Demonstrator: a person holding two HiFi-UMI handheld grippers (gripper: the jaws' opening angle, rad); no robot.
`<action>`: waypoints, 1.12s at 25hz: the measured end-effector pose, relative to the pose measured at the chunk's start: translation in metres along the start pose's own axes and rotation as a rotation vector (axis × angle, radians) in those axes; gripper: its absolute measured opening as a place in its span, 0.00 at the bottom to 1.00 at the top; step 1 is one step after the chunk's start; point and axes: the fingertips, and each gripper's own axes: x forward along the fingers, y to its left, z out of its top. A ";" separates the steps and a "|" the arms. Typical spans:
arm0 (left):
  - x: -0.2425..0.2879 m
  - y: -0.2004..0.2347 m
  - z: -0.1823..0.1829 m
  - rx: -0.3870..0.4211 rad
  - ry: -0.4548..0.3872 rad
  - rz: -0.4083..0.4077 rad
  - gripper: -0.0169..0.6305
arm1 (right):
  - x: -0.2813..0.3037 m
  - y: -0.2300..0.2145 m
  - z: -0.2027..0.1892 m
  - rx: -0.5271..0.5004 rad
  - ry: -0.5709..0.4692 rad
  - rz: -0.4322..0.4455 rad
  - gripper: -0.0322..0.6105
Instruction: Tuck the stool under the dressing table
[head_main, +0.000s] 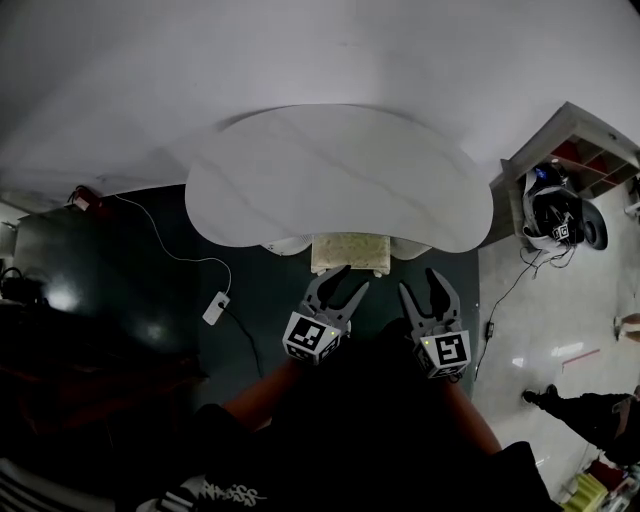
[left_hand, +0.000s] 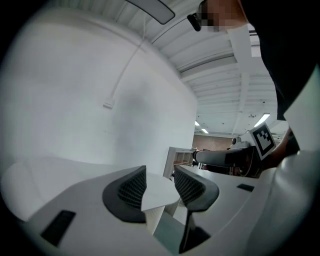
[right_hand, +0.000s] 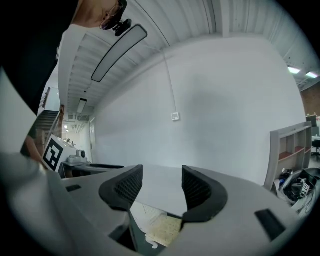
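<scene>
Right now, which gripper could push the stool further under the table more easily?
Probably the left. The left gripper, open, lines up with the stool poking out from under the dressing table; the right gripper sits off to its side.

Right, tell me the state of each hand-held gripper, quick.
Left hand-held gripper: open, holding nothing.
Right hand-held gripper: open, holding nothing.
</scene>
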 end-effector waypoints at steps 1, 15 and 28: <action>0.002 -0.002 0.010 0.001 -0.008 0.003 0.27 | 0.000 -0.003 0.010 0.006 -0.016 0.002 0.44; 0.072 -0.060 0.071 -0.014 -0.061 0.149 0.06 | -0.018 -0.072 0.098 -0.019 -0.119 0.119 0.13; 0.091 -0.102 0.077 0.063 -0.063 0.209 0.05 | -0.055 -0.122 0.078 -0.067 -0.090 0.062 0.12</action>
